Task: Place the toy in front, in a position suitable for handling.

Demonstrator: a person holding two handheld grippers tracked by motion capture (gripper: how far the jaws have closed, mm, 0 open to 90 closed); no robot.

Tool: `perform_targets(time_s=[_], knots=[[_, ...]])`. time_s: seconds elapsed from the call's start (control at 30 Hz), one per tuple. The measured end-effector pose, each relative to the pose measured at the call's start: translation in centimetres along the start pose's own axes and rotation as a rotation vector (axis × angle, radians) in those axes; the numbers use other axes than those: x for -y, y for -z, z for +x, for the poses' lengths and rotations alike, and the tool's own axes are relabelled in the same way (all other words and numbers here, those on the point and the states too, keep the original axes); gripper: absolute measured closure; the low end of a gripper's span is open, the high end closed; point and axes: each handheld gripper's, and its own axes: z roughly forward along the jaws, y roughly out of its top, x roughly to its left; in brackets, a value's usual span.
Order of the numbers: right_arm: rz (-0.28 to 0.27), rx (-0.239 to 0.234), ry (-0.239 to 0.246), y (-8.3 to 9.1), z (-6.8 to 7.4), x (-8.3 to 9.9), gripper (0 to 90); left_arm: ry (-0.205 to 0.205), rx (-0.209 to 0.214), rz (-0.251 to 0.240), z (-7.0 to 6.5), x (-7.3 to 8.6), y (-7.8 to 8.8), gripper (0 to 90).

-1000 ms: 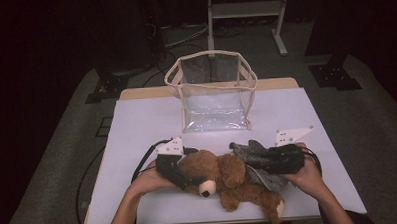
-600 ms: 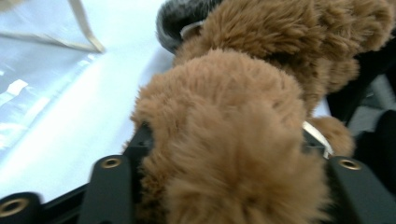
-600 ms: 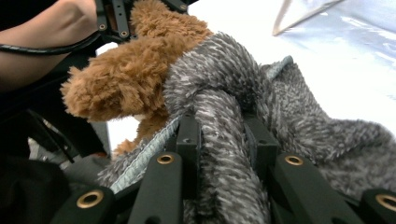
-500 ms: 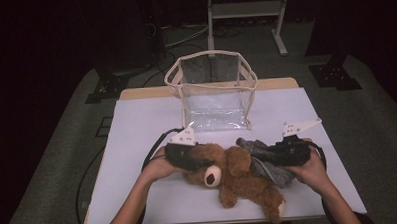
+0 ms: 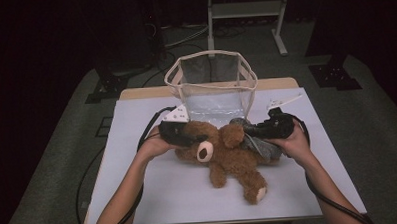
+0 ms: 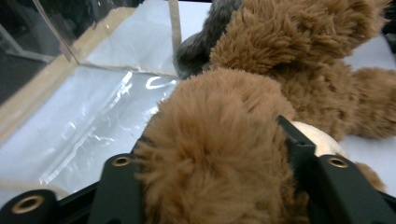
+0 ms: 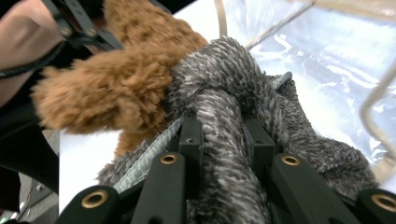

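A brown teddy bear (image 5: 228, 153) lies on the white table (image 5: 154, 193), its head raised toward the far side. My left gripper (image 5: 195, 138) is shut on a tuft of its brown fur (image 6: 219, 140). The jaws closed on it and have just been opening slightly, with fur still squeezed between them (image 6: 215, 133). A grey fuzzy piece (image 5: 257, 142) sits at the bear's right side. My right gripper (image 5: 247, 132) is shut on a fold of that grey fur (image 7: 233, 70), which bulges between the jaws (image 7: 223, 123).
A clear plastic bag with beige trim (image 5: 211, 84) stands open just beyond the bear, near the table's far edge. Cables trail from both grippers over the table. Dark floor and a white stand (image 5: 245, 10) lie beyond.
The left gripper, open beside the bear's head a second ago, has shut on its fur. Both hands have moved toward the bag, dragging and lifting the bear with them.
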Motion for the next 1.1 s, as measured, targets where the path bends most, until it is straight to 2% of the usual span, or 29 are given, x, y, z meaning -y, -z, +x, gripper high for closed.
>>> perform_targets(time_s=[0.1,0.13,0.17,0.23,0.27,0.33,0.43,0.47,0.5,0.53,0.57,0.6,0.63,0.73,0.8,0.83,0.87,0.93,0.97,1.0,1.1], knots=[[0.021,-0.028,0.007,-0.7,0.3,0.3,73.6,0.019,0.018,0.020,-0.5,0.7,0.3,28.9],[0.029,-0.047,0.017,-1.1,0.7,0.6,73.8,0.039,0.028,0.029,-0.7,1.0,0.6,28.9],[0.046,-0.053,0.058,-1.5,2.1,1.1,74.2,0.070,0.044,0.016,-1.1,1.3,1.1,18.9],[0.046,-0.045,0.092,-1.6,3.5,1.7,74.4,0.086,0.067,-0.021,-1.6,1.4,1.8,16.6],[0.046,-0.034,0.112,-1.5,4.4,2.0,74.4,0.082,0.068,-0.018,-1.8,1.5,1.9,17.1],[0.042,-0.019,0.138,-1.2,5.6,2.5,74.4,0.045,0.062,0.020,-2.5,1.9,1.7,25.8],[0.056,-0.011,0.150,-0.9,6.4,2.6,74.3,0.032,0.060,0.016,-3.1,2.3,1.7,34.8],[0.058,-0.001,0.175,-0.3,7.0,2.0,74.1,-0.002,0.055,0.012,-3.6,2.6,1.8,37.3],[0.061,0.002,0.184,0.0,7.1,1.6,74.1,-0.002,0.055,0.012,-3.6,2.6,1.8,38.2],[0.052,0.014,0.200,0.5,7.2,0.9,73.9,-0.028,0.049,0.011,-4.2,2.8,2.0,38.7],[0.052,0.014,0.200,0.5,7.2,0.9,73.9,-0.028,0.049,0.011,-4.2,2.8,2.0,38.7],[0.039,0.022,0.198,1.0,6.8,-0.4,73.8,-0.036,0.049,-0.005,-4.5,3.1,2.1,38.7],[0.038,0.025,0.196,0.9,6.4,-1.0,73.8,-0.036,0.051,-0.009,-4.6,3.2,2.1,38.6],[0.051,0.029,0.175,0.3,5.3,-1.6,73.4,-0.037,0.052,-0.021,-4.8,3.4,2.3,38.1],[0.086,0.020,0.159,-0.8,4.7,-1.3,73.0,-0.033,0.051,-0.030,-4.8,3.6,2.4,36.8],[0.117,0.002,0.167,-1.8,4.6,-0.4,73.1,-0.024,0.054,-0.034,-4.8,3.7,2.4,31.3],[0.107,-0.010,0.159,-2.0,4.7,0.1,73.4,-0.006,0.065,-0.039,-4.7,3.6,2.6,28.6],[0.093,-0.017,0.149,-2.0,4.7,0.4,73.5,-0.006,0.065,-0.047,-4.6,3.5,3.0,28.4],[0.052,-0.021,0.139,-1.6,4.9,1.5,73.5,-0.001,0.067,-0.052,-4.5,3.3,3.2,25.2],[0.042,-0.017,0.142,-1.4,5.0,1.9,73.5,0.023,0.065,-0.055,-4.5,2.9,3.7,25.0],[0.032,-0.010,0.148,-1.0,5.3,2.5,73.5,0.023,0.060,-0.058,-4.5,2.8,3.9,25.0]])
